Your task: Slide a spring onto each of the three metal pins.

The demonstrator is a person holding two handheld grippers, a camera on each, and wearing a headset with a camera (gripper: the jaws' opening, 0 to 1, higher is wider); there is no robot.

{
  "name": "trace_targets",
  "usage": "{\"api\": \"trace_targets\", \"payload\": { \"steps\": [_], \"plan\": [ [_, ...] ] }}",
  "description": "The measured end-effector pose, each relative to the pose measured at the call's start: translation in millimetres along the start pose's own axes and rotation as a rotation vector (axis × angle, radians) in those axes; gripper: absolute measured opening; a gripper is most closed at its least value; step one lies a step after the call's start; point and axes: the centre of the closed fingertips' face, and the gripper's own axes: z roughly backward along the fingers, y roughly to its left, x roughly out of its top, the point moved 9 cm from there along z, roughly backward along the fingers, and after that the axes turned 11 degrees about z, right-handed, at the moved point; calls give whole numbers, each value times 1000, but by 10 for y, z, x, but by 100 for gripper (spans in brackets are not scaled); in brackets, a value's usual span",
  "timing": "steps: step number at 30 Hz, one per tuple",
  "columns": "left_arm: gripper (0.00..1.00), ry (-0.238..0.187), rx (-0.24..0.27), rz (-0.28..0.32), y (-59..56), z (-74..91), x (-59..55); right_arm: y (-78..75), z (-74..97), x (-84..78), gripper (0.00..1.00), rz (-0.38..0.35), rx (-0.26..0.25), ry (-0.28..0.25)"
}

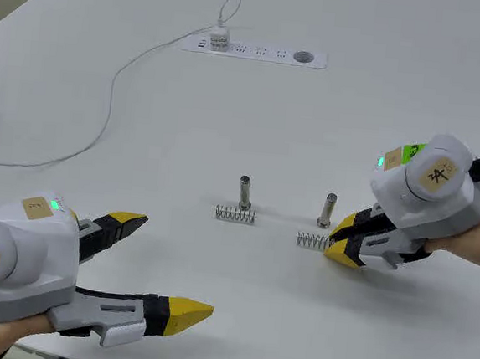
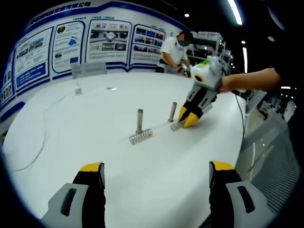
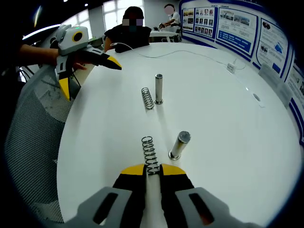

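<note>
Two metal pins stand upright on the white table: one (image 1: pixel 244 192) mid-table, the other (image 1: pixel 327 210) to its right. A loose spring (image 1: pixel 235 214) lies at the foot of the first pin. My right gripper (image 1: pixel 342 239) is shut on the end of a second spring (image 1: pixel 313 240), which lies flat beside the right pin. In the right gripper view that spring (image 3: pixel 151 154) pokes out from between the shut jaws, just left of the near pin (image 3: pixel 179 145). My left gripper (image 1: pixel 165 265) hovers open and empty at the near left, well short of the pins.
A white power strip (image 1: pixel 255 51) with a plugged-in charger and a trailing cable (image 1: pixel 113 93) lies at the far side of the table. A mesh chair (image 3: pixel 33 142) stands by the table edge. People sit in the background.
</note>
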Motion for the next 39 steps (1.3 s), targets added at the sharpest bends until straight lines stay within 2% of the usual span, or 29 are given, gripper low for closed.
{"api": "trace_targets", "payload": {
  "steps": [4, 12, 14, 15, 16, 18, 23, 26, 32, 36, 38, 39],
  "plan": [
    [93, -1, -2, -8, -11, -1, 5, -23, 7, -10, 11, -61, -5, -6],
    [91, 1, -9, -20, -23, -4, 11, -17, 140, 31, 11, -76, -26, -30],
    [91, 0, -12, -24, -22, -7, 29, 6, 191, 51, 11, -58, -31, -25],
    [89, -15, -17, -20, -22, -3, 49, 11, 213, 59, 11, -52, -30, -27],
    [88, -53, -26, -5, -21, 6, 82, 24, 253, 78, 11, -47, -29, -31],
    [87, -70, -28, 3, -22, 23, 114, 37, 320, 110, 11, -27, -31, -34],
    [87, -85, -37, -39, -82, 4, 214, 66, 482, 188, 11, 11, -35, -44],
    [86, -92, -77, -72, -168, -50, 311, 98, 584, 270, 11, 41, -39, -53],
    [80, -69, -164, -176, -376, -169, 480, 230, 710, 444, 11, 103, -24, -67],
    [70, -63, -267, -228, -541, -230, 589, 311, 757, 521, 11, 160, -16, -58],
    [64, -63, -323, -226, -611, -259, 632, 329, 768, 534, 11, 197, -15, -46],
    [61, -61, -326, -228, -623, -273, 649, 336, 771, 537, 11, 203, -16, -43]
  ]
}}
